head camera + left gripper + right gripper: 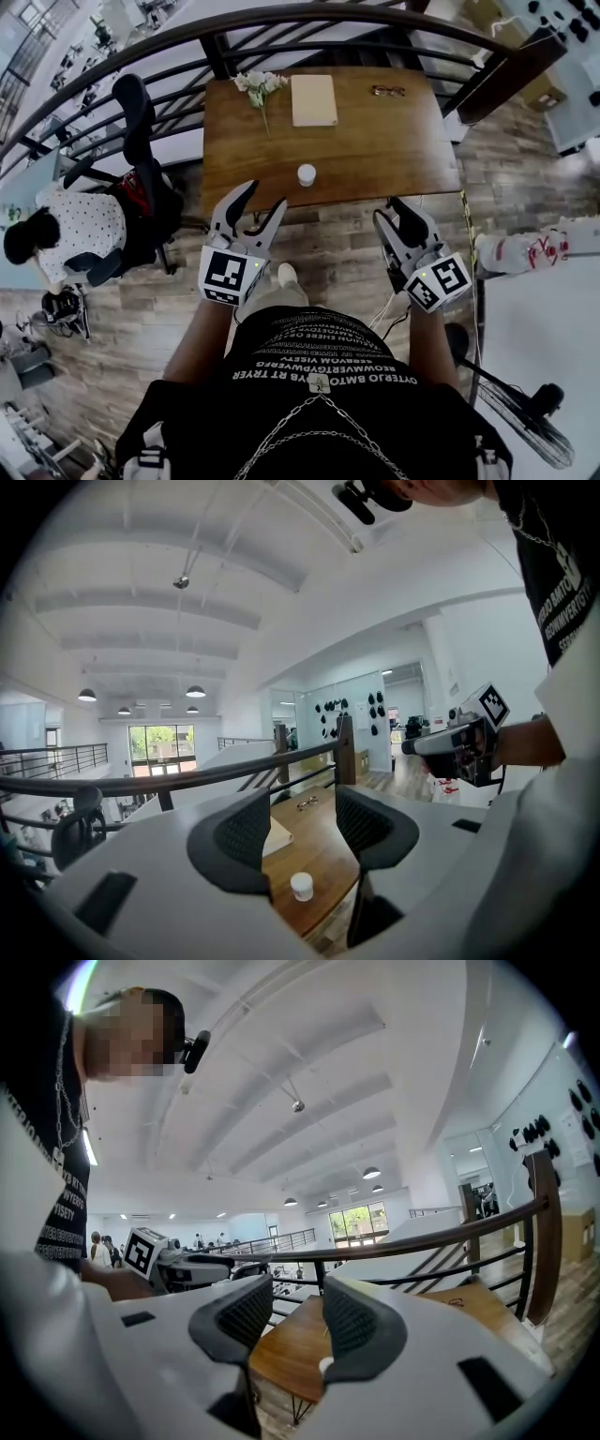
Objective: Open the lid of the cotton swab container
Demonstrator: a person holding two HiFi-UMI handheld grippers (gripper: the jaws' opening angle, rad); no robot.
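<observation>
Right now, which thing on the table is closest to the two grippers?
The small white container, standing alone near the front edge of the table. The flowers, the cream notebook and the glasses all lie along the far edge.

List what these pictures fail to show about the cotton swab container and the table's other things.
- Cotton swab container: too small in the head view to show a lid seam or how it opens.
- In the right gripper view the container is mostly hidden behind the right gripper's jaw.
- Flat tan object: book or board, too small to tell; in the left gripper view the left gripper's jaw covers most of it.
</observation>
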